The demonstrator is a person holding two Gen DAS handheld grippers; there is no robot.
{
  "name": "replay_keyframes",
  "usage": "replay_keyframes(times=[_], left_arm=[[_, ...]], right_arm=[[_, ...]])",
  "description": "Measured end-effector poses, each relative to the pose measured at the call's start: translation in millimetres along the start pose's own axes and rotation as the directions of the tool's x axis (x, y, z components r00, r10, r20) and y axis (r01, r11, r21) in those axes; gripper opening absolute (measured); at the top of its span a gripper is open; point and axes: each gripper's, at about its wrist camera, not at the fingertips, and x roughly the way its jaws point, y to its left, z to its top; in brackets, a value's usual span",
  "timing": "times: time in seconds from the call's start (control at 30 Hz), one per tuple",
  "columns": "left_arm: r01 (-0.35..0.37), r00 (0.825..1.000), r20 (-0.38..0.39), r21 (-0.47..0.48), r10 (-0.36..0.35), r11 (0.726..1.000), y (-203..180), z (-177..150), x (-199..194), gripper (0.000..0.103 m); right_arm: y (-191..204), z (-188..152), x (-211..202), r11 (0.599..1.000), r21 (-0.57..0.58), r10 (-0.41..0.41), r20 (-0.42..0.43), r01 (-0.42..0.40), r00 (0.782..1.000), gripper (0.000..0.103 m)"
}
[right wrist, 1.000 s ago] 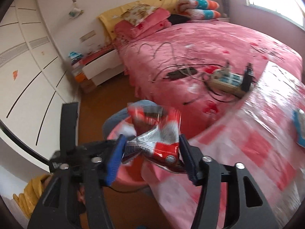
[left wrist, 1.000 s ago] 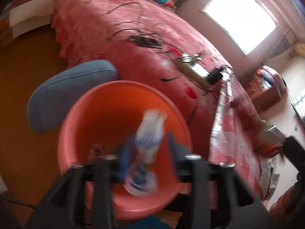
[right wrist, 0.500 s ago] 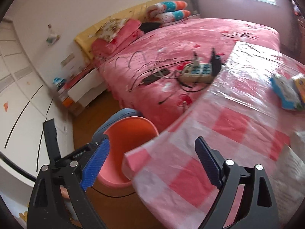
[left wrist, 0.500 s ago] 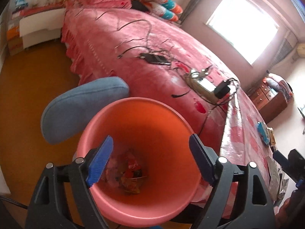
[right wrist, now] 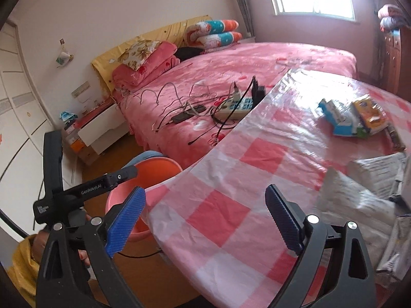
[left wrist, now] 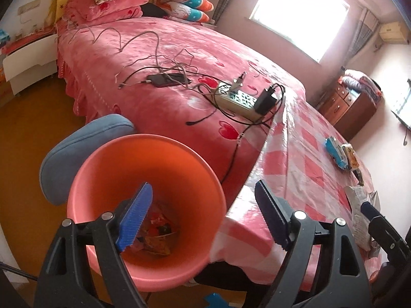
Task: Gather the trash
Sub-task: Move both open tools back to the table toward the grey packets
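My left tongs (left wrist: 203, 215) hang over the bin (left wrist: 108, 164), a smooth, round, salmon-pink plastic tub flaring wide at the rim. Their ribbed blue pads stand well apart with nothing between them; they have just been opening. Deep in the bin lies crumpled trash (left wrist: 159, 231): glossy red and orange wrappers, creased and folded on each other. Behind the bin sits a rounded blue fabric cushion (left wrist: 84, 151), touching its far rim.

Right of the bin starts the desk (right wrist: 231, 179), under a slick, shiny plastic cloth of pink, red and white checks, wrinkled at the near edge. My right tongs (right wrist: 205, 215) hover above that cloth, right of the bin, pads spread wide and empty; they too have just been opening.

Farther right of the bin, on the desk, more trash waits: a flat blue-and-white carton (right wrist: 336, 118) with an orange packet (right wrist: 370, 113) touching it, and nearer to me some crinkled grey-white bags (right wrist: 359, 192).

Beyond the bin, on the plush pink bed (left wrist: 154, 51), a boxy power strip (left wrist: 239, 100) lies among looping cables.
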Motion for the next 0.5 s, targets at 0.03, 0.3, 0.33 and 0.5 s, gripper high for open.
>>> replay_keyframes(times=[0.03,0.3,0.33,0.5], left_arm=[[-0.002,1.000,-0.009,0.007,0.002,1.000,-4.6,-0.1,0.7,0.083],[-0.006,0.998,-0.062,0.084,0.011,0.996,-43.7,-9.6,4.0,0.083],[-0.003,0.998,-0.064,0.091,0.009,0.996,-47.2,-11.0,3.7,0.083],[0.020,0.997,-0.070,0.139,-0.010,0.990,-75.5,-19.6,2.7,0.083]], right_arm=[[-1.7,-1.2,-3.7,1.000,-0.002,-0.007,0.011,0.007,1.000,0.093],[-23.5,-10.1,-24.0,0.999,0.024,-0.045,0.069,0.044,0.997,0.093],[-27.1,-11.4,-27.8,0.998,0.026,-0.052,0.080,0.050,0.995,0.093],[-39.8,-16.6,-43.0,0.997,0.030,-0.072,0.116,0.069,0.991,0.093]])
